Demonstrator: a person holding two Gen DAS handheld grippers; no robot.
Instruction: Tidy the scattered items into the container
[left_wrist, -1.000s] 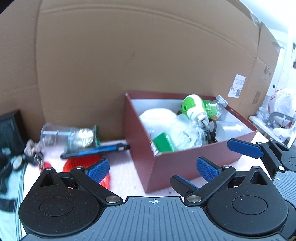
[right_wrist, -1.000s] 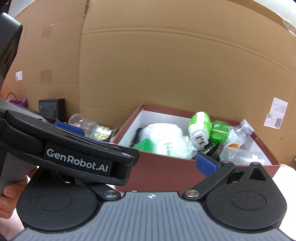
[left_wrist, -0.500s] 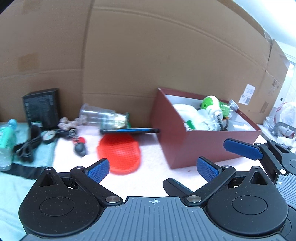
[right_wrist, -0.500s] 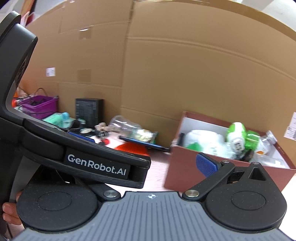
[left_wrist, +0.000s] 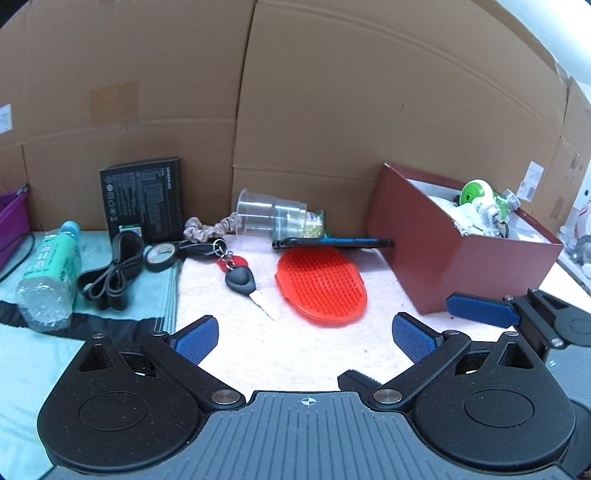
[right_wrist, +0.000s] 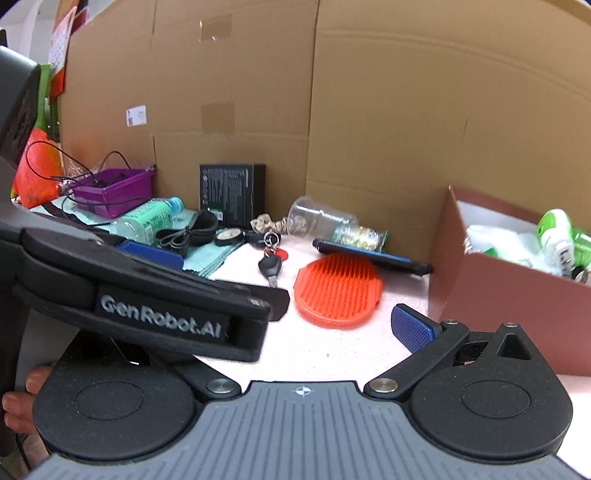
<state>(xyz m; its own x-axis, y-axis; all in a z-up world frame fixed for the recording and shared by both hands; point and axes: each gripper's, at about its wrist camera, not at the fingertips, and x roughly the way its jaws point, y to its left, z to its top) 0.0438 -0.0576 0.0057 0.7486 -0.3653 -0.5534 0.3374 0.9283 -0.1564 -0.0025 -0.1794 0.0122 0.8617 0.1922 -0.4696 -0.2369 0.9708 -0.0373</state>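
The dark red box holds a green-and-white gadget and white items. Left of it, on the pale pink mat, lie an orange-red bristle brush, a black car key with a red tag, a flat black-and-blue device, a tipped clear cup and a scrunchie. My left gripper hangs open and empty just short of the brush. My right gripper is open too; its left finger is hidden behind the left gripper's body. The brush and box lie ahead of it.
On the teal cloth at the left lie a green bottle, a black cable and a tape roll. A black carton leans on the cardboard wall. A purple basket stands far left.
Both cameras have swung left and drawn back from the red box, so the scattered items on the mat now fill the view. Both grippers stay open.
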